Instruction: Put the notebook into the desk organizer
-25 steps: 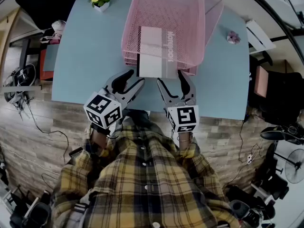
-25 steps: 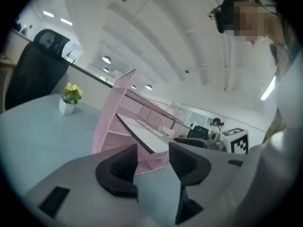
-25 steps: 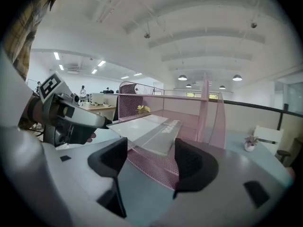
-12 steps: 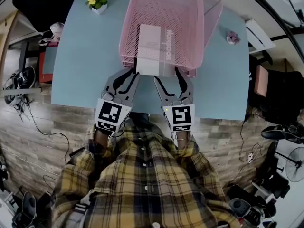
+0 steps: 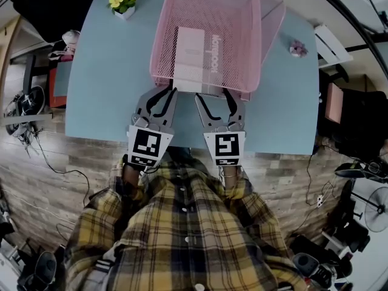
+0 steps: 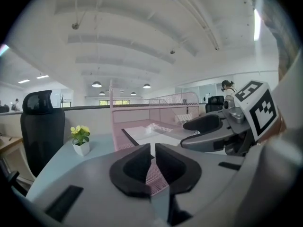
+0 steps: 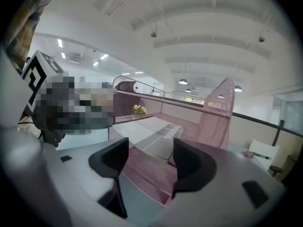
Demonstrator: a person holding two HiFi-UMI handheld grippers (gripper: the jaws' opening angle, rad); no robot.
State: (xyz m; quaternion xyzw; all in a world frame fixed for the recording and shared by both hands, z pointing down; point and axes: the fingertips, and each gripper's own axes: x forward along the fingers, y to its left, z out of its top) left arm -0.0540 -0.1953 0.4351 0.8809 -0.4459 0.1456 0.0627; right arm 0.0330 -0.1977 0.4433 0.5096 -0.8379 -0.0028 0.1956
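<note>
Notebook (image 5: 193, 53) slid farther in, pink organizer (image 5: 245, 23)

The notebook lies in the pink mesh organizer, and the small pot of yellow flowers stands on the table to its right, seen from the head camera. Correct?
No. The pot of yellow flowers stands on the table to the left of the pink mesh organizer, as the head view shows. The notebook does lie in the organizer.
</note>
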